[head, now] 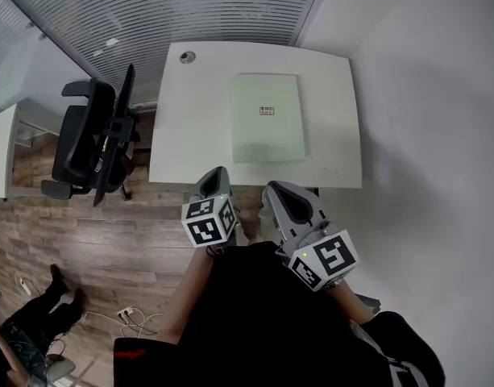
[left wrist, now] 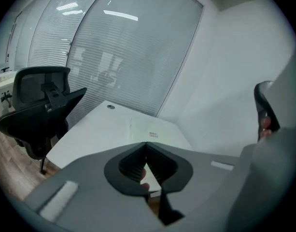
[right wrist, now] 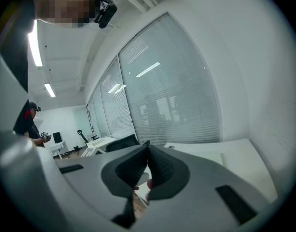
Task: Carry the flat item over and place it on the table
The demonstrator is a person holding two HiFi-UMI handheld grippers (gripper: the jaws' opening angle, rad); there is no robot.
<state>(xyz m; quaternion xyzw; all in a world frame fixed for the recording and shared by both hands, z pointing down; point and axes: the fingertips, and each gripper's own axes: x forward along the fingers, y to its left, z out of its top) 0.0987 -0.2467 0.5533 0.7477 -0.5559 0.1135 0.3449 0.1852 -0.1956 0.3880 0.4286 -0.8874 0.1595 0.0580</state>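
Note:
A flat pale green item (head: 267, 118) with a small label lies on the white table (head: 190, 135), a little right of the middle. It also shows in the left gripper view, as the flat item (left wrist: 150, 129) beyond the jaws. My left gripper (head: 217, 172) hangs just short of the table's front edge, its jaws together with nothing between them (left wrist: 147, 143). My right gripper (head: 276, 189) is beside it, a little lower and closer to my body, and is likewise shut and empty (right wrist: 148, 143). Neither gripper touches the item.
A black office chair (head: 93, 139) stands at the table's left side. A glass wall with blinds (head: 190, 6) runs behind the table and a plain white wall (head: 432, 135) closes its right side. Cables (head: 134, 317) and a person's legs (head: 37, 313) are on the wood floor, lower left.

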